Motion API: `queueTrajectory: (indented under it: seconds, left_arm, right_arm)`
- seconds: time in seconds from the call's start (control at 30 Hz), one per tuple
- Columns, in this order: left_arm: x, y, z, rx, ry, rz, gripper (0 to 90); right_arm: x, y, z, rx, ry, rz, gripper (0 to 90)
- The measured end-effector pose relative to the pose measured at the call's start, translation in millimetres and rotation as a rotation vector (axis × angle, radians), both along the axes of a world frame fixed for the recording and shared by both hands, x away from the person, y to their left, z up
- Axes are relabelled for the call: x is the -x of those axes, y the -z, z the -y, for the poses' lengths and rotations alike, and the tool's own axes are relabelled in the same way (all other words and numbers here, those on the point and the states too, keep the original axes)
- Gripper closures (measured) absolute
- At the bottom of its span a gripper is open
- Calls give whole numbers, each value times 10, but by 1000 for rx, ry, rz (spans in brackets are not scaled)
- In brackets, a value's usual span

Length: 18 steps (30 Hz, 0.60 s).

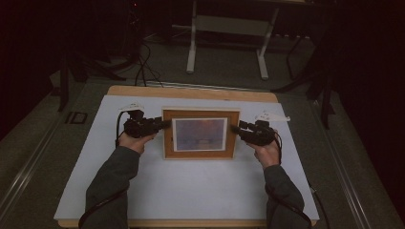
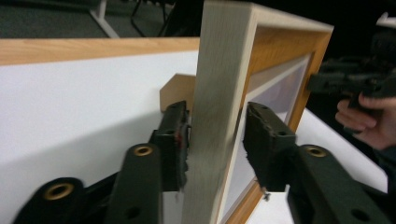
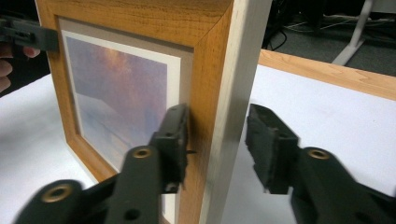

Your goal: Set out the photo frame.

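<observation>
Seen from the high view, two grey-sleeved forearms rise from the bottom edge and angle inward toward the middle of the frame, each hand wrapped around a black tool. The left gripper (image 1: 165, 125) points right at the left side of the picture frame (image 1: 200, 134), and the right gripper (image 1: 235, 129) points left at its right side, so the two face each other across it at about the same height in the picture. The picture frame, wooden with a pale mat and a bluish, orange-tinged print, sits just above the centre of the high view on the white table cover (image 1: 191, 186). In the left gripper view the picture frame's pale side edge (image 2: 217, 116) runs up the middle between the two black jaws; the left jaw lies against it while the right jaw stands a little off, a gap showing, so the tongs are partly open and straddle the edge without clamping it. The right gripper view shows the same: the frame's edge (image 3: 233, 107) between the jaws, the left jaw touching the wooden front, the right jaw clear of the edge. No brand, label or writing can be read anywhere, and the print is too soft to make out.
</observation>
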State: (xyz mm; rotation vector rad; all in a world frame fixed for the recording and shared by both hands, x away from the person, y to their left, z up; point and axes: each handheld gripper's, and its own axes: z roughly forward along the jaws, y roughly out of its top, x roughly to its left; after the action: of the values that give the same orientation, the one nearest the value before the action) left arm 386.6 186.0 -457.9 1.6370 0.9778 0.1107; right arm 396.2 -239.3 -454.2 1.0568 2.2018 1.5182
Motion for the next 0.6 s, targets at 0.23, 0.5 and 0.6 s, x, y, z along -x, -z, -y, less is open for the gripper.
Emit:
queueTrajectory:
  seconds: [0.23, 0.5, 0.6]
  left_arm:
    - [95, -59, -104, 2, -11, 29, 565]
    - [249, -45, -306, -14, -51, 53, 614]
    - [292, -35, -395, -38, -77, 48, 653]
  right_arm:
    - [68, -22, 99, -18, 1, 8, 510]
    - [170, -55, 232, -37, -5, 17, 610]
    - [203, -48, 294, -40, 7, 14, 658]
